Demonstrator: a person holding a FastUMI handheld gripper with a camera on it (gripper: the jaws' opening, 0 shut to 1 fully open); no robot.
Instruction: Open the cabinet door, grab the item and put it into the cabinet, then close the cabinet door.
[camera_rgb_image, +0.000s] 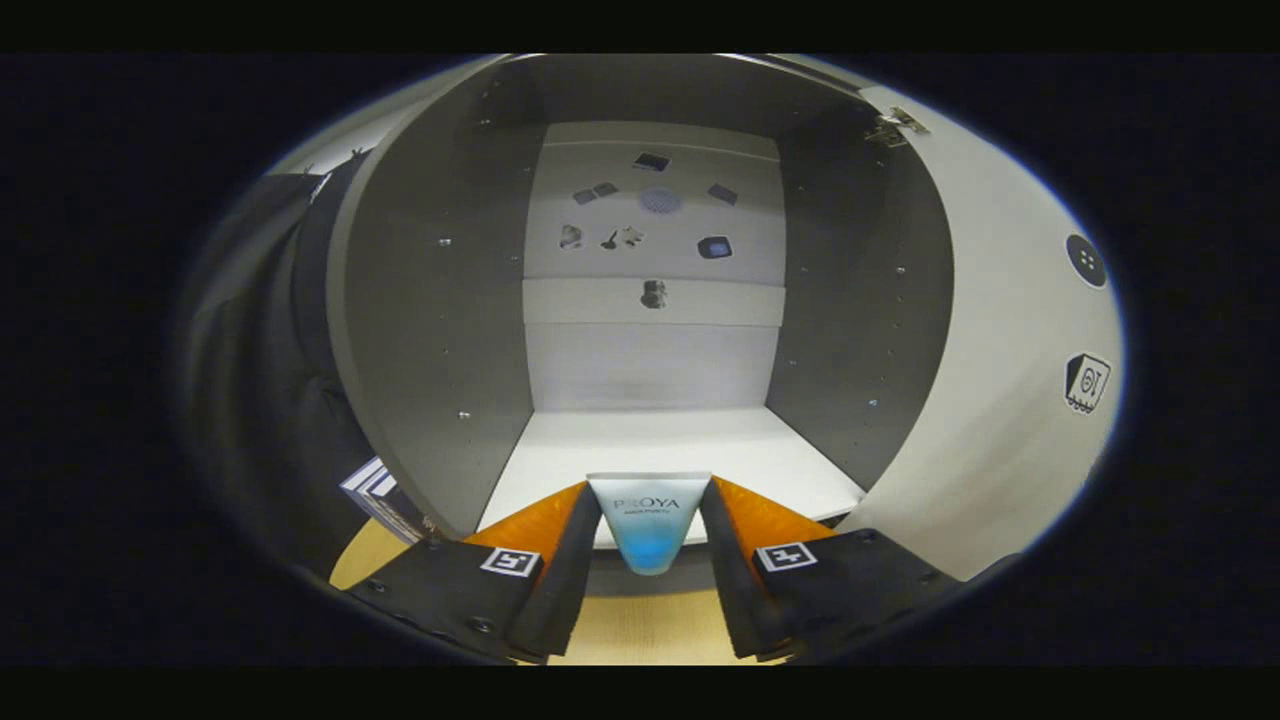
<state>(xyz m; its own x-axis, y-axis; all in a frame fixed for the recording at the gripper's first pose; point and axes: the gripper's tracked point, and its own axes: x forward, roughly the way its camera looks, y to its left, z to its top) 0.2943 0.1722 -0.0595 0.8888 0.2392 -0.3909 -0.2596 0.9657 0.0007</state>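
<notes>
A white and blue tube (648, 520) stands upright between my fingers, and my gripper (649, 535) is shut on it, one finger pressing each side. I hold it just in front of the open cabinet (440, 330), at the front lip of its white floor (680, 445). The cabinet door (1010, 330) is swung wide open to the right of the fingers, its hinge showing at the top. The cabinet's inside is bare apart from small marks and stickers on the white back panel (650, 230).
Grey side walls with shelf-pin holes bound the cabinet on both sides. A wooden tabletop (640, 625) lies under the fingers. A dark printed object (385, 500) rests left of the cabinet by the black cloth wall.
</notes>
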